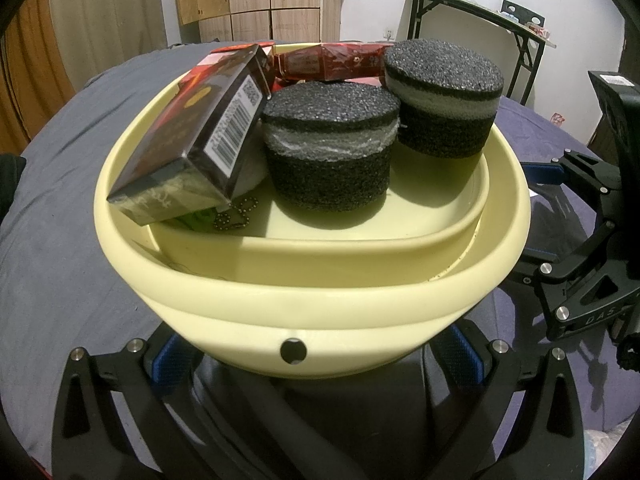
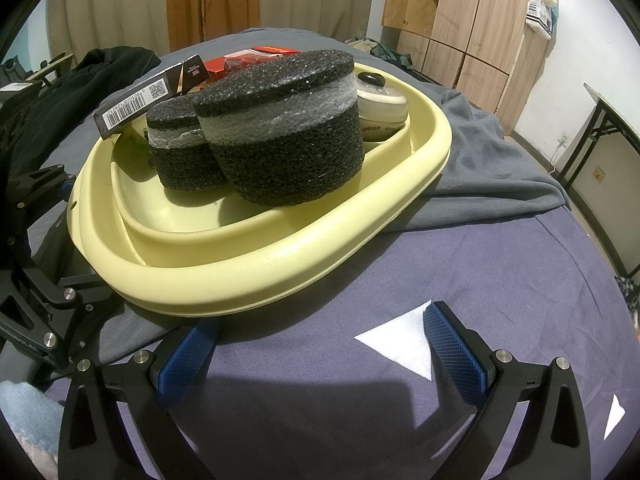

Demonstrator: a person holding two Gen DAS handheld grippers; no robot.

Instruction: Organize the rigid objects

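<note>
- Basin (image 1: 316, 304): pale yellow, plain.
- Two foam cylinders (image 1: 332, 148) (image 1: 444, 100): speckled black with a grey-white band.
- Box (image 1: 192, 136): dark, glossy, with a white barcode label.
- Far packet (image 1: 328, 62): red.
- Bed sheet (image 2: 460, 280): blue-grey.
- Claw pads (image 2: 456, 350): blue, cross-hatched.

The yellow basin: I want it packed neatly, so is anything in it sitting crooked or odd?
Yes. The dark box leans tilted at the left, one end poking over the basin rim. Both foam cylinders stand upright.
</note>
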